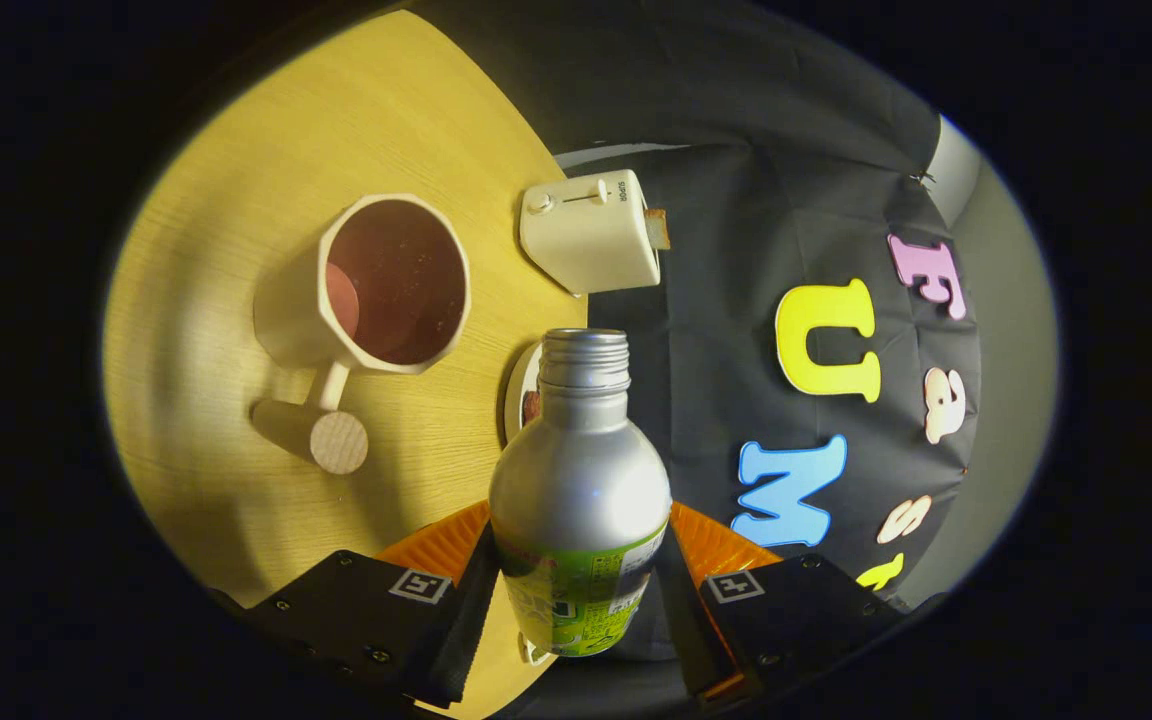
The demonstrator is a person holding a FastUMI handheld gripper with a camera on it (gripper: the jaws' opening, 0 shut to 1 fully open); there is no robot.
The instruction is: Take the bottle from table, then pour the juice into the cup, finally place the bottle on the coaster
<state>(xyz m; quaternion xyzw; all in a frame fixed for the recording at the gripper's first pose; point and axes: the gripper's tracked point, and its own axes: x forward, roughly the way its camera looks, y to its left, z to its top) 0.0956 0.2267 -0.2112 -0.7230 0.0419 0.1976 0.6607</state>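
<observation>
Wood-grain tabletop [236, 300] tilts under me. My gripper [581, 575] has both fingers clamped on the aluminium bottle [581, 470], whose long axis runs straight ahead, open neck leading. Just beyond the bottle peeks the coaster [522, 390]; ahead-left of the bottle, near it, gapes the mug [391, 285]; farther stands a toaster [591, 232].

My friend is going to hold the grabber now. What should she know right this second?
Gripper: shut on the silver metal bottle with the green label, both fingers pressing its sides; the bottle is lifted and its cap is off.
Cream mug with a wooden-knobbed handle: on the round wooden table, beyond the fingers, dark inside; the fill level cannot be told.
Round coaster: on the table, partly hidden behind the bottle's neck.
A cream toaster stands beyond the coaster.
Done: bottle taken.
Left: pouring, if not finished, then set the bottle on the coaster.
</observation>
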